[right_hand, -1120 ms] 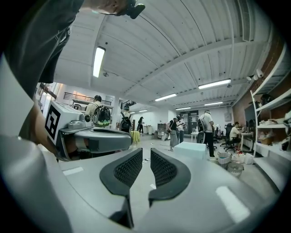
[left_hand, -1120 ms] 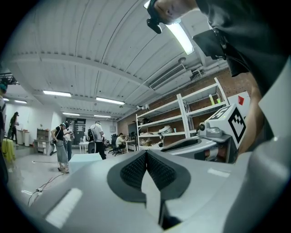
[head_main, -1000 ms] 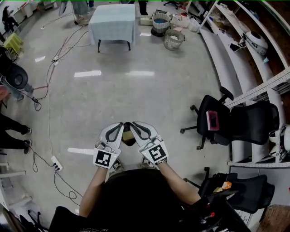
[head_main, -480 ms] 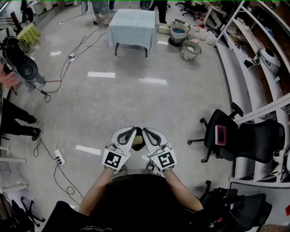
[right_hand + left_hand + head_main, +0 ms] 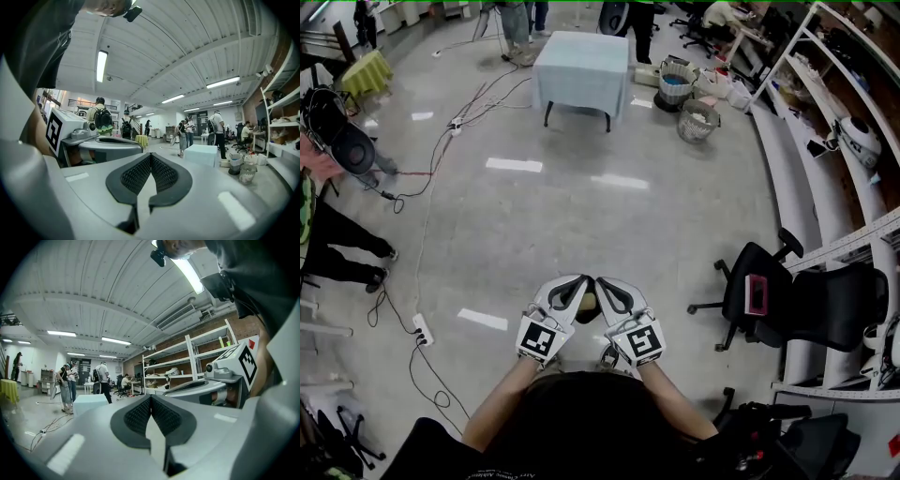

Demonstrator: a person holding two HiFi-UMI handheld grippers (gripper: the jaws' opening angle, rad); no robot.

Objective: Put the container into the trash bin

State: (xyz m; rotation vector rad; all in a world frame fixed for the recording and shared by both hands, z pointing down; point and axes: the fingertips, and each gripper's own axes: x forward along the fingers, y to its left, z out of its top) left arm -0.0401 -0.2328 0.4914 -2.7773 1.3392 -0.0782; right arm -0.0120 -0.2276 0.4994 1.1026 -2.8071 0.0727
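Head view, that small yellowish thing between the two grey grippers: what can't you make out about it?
- The small yellowish thing: head view, largely covered by the left gripper and right gripper; shape and hold unclear.
- Gripper views: it is out of frame; both jaws shut, empty.
- Contents of the wire mesh bin: too small.

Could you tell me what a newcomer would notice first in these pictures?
Two white grippers sit side by side at bottom centre of the head view: the left gripper and the right gripper, both shut on nothing. Far across the floor stands a table under a pale blue cloth, with a mesh bin to its right.
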